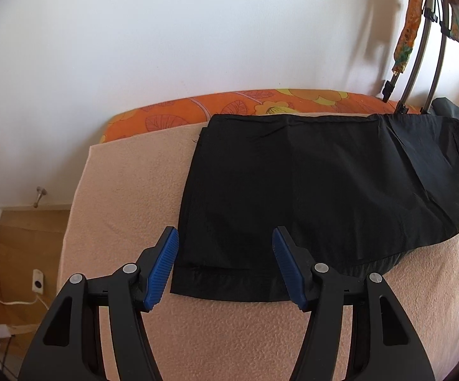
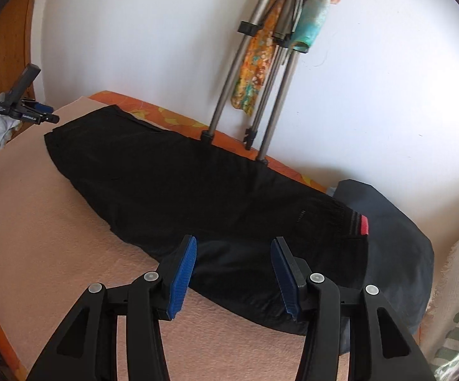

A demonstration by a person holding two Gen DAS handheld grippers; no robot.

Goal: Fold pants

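Note:
Black pants (image 1: pixel 308 187) lie flat on a peach blanket (image 1: pixel 235 333), legs laid together lengthwise; they also show in the right wrist view (image 2: pixel 197 197). My left gripper (image 1: pixel 225 235) is open and empty, hovering over the hem end of the legs. My right gripper (image 2: pixel 234 244) is open and empty, over the waist end near a red tag (image 2: pixel 364 225). The left gripper (image 2: pixel 43 112) also shows far left in the right wrist view, held in a white-gloved hand.
An orange floral mattress (image 1: pixel 229 104) runs along the white wall. A tripod (image 2: pixel 261 89) with colourful cloths hung on it stands at the wall. A dark blue cushion (image 2: pixel 397 254) lies under the waist end. A wooden floor with a socket and cables (image 1: pixel 36 282) lies left.

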